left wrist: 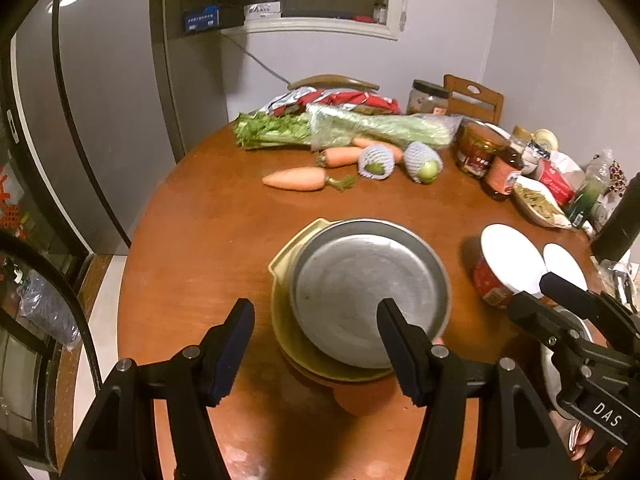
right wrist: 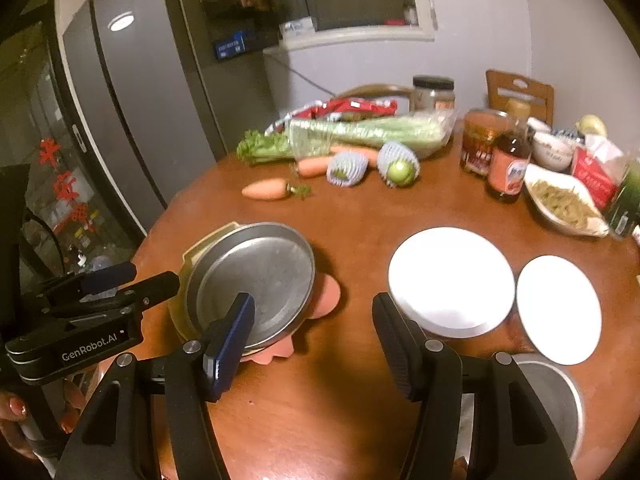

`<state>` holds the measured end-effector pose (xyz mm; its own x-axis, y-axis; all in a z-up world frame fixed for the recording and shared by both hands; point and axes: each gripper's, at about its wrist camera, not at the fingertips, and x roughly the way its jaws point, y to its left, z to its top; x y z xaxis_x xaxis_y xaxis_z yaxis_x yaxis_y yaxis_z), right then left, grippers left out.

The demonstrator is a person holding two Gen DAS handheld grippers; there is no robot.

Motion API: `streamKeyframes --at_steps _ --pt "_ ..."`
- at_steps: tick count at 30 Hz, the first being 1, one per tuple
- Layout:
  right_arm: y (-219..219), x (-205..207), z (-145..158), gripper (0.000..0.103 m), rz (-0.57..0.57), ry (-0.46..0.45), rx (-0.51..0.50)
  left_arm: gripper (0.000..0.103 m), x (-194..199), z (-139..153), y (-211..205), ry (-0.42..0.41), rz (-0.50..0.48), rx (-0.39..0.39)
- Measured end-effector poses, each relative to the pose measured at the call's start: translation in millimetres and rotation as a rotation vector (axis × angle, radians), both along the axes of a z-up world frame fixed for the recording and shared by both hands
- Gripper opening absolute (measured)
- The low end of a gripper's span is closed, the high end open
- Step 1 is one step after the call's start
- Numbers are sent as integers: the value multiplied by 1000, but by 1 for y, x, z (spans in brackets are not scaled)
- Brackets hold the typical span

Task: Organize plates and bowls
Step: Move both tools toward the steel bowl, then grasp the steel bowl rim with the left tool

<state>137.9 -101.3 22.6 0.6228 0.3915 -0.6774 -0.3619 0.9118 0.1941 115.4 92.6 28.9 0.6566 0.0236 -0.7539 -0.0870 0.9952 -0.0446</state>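
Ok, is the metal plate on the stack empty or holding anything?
Empty: the metal plate shows bare grey metal, resting atop the yellow dish.

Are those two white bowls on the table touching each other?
Apart. In the right wrist view a thin strip of brown table shows between the larger white bowl and the smaller white bowl.
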Motion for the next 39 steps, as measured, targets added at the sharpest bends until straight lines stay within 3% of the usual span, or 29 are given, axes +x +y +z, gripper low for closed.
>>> streamKeyframes --at_steps 17,32,39 --pt "-97 -38 11 64 -139 -52 -11 64 -21 10 -74 -30 -117 -36" --pt "-194 -57 -25 64 -275 40 -35 64 -16 -22 -164 24 -235 -106" --pt "-205 -59 -40 64 -262 75 -54 64 -16 -35 -194 47 -282 -70"
